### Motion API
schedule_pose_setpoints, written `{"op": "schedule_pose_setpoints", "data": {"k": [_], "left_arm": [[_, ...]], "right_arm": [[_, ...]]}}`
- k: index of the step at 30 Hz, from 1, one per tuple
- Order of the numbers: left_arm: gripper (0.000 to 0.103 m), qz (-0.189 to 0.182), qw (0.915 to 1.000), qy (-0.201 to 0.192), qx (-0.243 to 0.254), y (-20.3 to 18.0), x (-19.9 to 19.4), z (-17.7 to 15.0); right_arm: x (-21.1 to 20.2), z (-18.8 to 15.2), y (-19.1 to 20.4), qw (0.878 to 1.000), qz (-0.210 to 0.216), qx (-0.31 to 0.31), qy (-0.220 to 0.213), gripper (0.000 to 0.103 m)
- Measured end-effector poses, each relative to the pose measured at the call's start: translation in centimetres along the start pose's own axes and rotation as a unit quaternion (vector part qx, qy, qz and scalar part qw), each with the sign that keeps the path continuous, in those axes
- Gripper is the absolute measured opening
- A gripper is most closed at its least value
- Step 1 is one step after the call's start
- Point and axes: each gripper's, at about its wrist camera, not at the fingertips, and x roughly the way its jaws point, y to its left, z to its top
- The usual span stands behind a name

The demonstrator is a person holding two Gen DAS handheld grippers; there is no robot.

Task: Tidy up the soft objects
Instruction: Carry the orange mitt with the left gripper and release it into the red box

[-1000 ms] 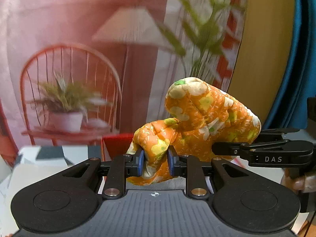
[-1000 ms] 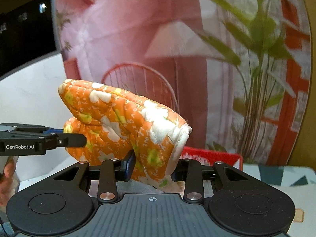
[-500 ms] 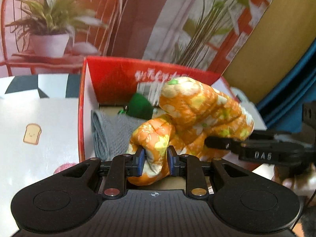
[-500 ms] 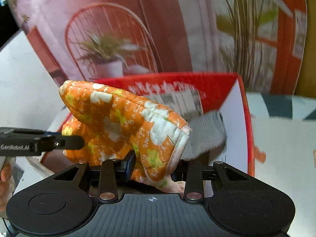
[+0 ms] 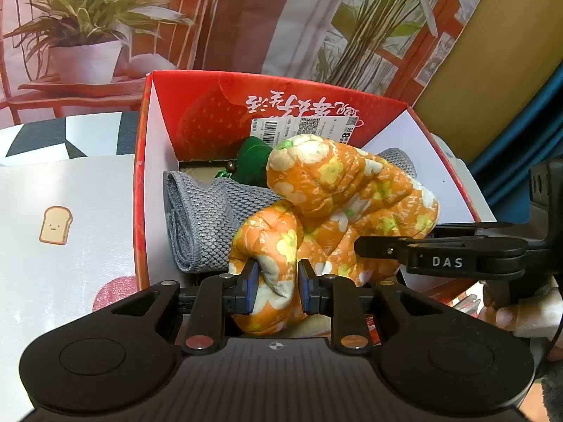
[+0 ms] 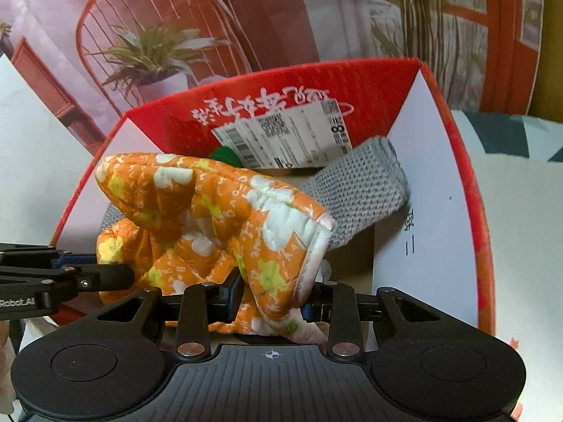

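Note:
An orange flowered oven mitt [image 5: 337, 204] is held by both grippers over the open red-and-white box [image 5: 144, 183]. My left gripper [image 5: 276, 286] is shut on the mitt's thumb end. My right gripper [image 6: 274, 293] is shut on the mitt's [image 6: 211, 218] cuff end, and it shows at the right of the left wrist view [image 5: 440, 256]. Inside the box [image 6: 468, 190] lie a grey knitted cloth [image 5: 207, 218], also in the right wrist view [image 6: 366, 186], and a green soft item [image 5: 253, 161] at the back.
A white mat with a toast picture [image 5: 56, 225] lies left of the box. A printed backdrop with a potted plant [image 5: 88, 45] stands behind. A pink patch [image 5: 112, 292] lies near the box's front left corner.
Both grippers have carried the mitt forward and down, from in front of the backdrop to just above the box interior. Both stayed shut on it.

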Motion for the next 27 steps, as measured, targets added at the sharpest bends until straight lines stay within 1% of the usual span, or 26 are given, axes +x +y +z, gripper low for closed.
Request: {"op": "schedule_pose_setpoints", "data": {"k": [2, 5, 6, 7, 8, 9, 10, 11, 12, 13, 15, 16, 19, 20, 24, 27], "left_arm": [[0.026, 0.004, 1.0000, -0.003, 0.003, -0.1, -0.1, 0.0], [0.029, 0.013, 0.9998, -0.008, 0.013, -0.5, -0.5, -0.1], [0.032, 0.016, 0.9997, -0.012, 0.016, -0.6, -0.8, -0.1], [0.039, 0.020, 0.9995, -0.017, 0.016, -0.8, -1.1, -0.2], [0.045, 0.029, 0.9991, -0.025, 0.018, -1.1, -1.6, -0.2], [0.054, 0.035, 0.9985, -0.035, 0.023, -1.4, -2.0, -0.3], [0.056, 0.039, 0.9976, -0.048, 0.031, -1.7, -2.5, -0.4], [0.056, 0.044, 0.9965, -0.059, 0.039, -2.0, -3.1, -0.4], [0.056, 0.049, 0.9955, -0.069, 0.043, -2.3, -3.6, -0.5], [0.057, 0.052, 0.9948, -0.075, 0.046, -2.4, -4.1, -0.5], [0.058, 0.062, 0.9913, -0.108, 0.042, -2.6, -5.7, -0.7], [0.061, 0.065, 0.9891, -0.127, 0.038, -2.7, -6.5, -0.9], [0.069, 0.072, 0.9806, -0.178, 0.037, -3.2, -9.0, -1.9], [0.069, 0.080, 0.9773, -0.191, 0.045, -3.4, -9.7, -2.2], [0.070, 0.107, 0.9675, -0.219, 0.069, -4.0, -11.5, -3.8], [0.070, 0.114, 0.9636, -0.229, 0.077, -3.9, -12.2, -5.0]], "right_arm": [[0.2, 0.0, 0.1, 1.000, -0.005, -0.003, 0.002, 0.029], [0.3, 0.1, 0.2, 1.000, -0.011, -0.003, 0.003, 0.029], [0.2, 0.1, 0.2, 1.000, -0.015, -0.001, 0.002, 0.029], [0.2, 0.0, 0.2, 1.000, -0.020, 0.003, -0.001, 0.031], [0.0, 0.0, 0.1, 1.000, -0.025, 0.007, -0.006, 0.035], [-0.1, -0.1, 0.1, 0.999, -0.032, 0.011, -0.014, 0.037], [-0.4, -0.2, 0.2, 0.999, -0.038, 0.014, -0.024, 0.042], [-0.6, -0.3, 0.2, 0.998, -0.041, 0.016, -0.034, 0.045], [-0.8, -0.4, 0.2, 0.998, -0.036, 0.020, -0.044, 0.048], [-1.1, -0.6, 0.0, 0.998, -0.027, 0.028, -0.051, 0.054], [-1.9, -0.9, -0.1, 0.997, -0.014, 0.039, -0.072, 0.058], [-2.3, -1.1, 0.0, 0.996, -0.016, 0.038, -0.084, 0.061], [-3.9, -1.8, 0.7, 0.992, -0.021, 0.013, -0.122, 0.064], [-4.4, -2.1, 0.9, 0.991, -0.019, 0.007, -0.134, 0.065], [-6.6, -3.7, 1.0, 0.984, -0.009, 0.000, -0.178, 0.065], [-8.0, -5.5, 1.5, 0.975, -0.010, -0.025, -0.219, 0.066]]}}
